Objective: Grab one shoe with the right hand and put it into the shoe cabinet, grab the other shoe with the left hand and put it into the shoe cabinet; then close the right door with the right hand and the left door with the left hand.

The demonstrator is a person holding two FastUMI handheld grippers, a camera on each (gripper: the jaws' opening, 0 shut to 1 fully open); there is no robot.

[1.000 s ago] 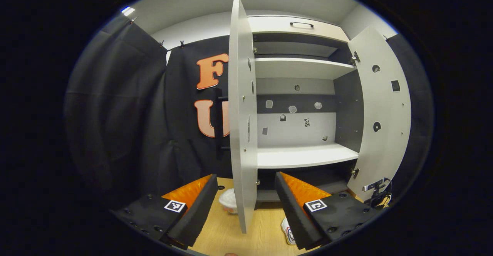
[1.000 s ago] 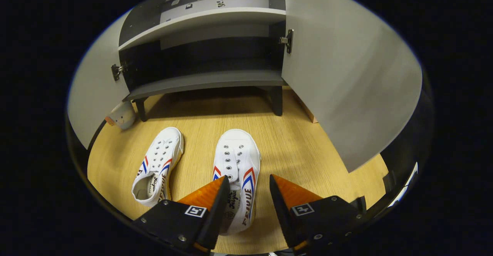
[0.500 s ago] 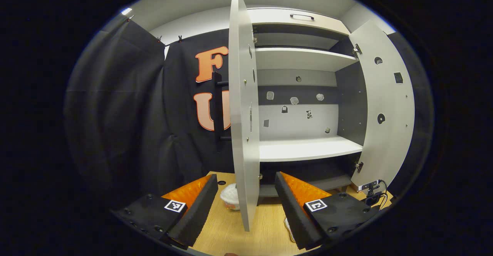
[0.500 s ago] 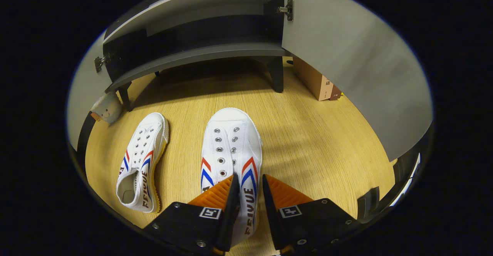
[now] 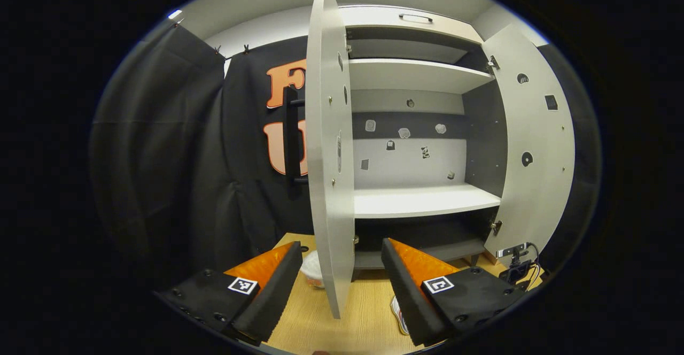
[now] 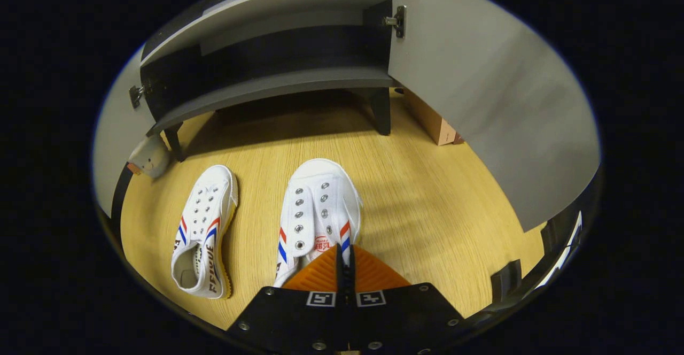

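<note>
Still early in the task: the right hand-held gripper (image 6: 344,256) is pinched tight on the side wall of one white canvas shoe (image 6: 319,210), which seems to still sit on the wood-grain floor (image 6: 427,210). The other shoe (image 6: 206,229) lies just beside it, untouched. The left hand-held gripper (image 5: 339,269) hangs spread, holding nothing. Both smooth pale doors of the shoe cabinet (image 5: 422,202) stand open, shelves bare, so basically everything's left to do.

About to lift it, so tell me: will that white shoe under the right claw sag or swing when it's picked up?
The shoe looks like soft canvas, and the right claw pinches it near the heel opening, so the upper may buckle. The toe would probably droop. It is likely light, and its rubber sole should resist sliding on the floor.
</note>
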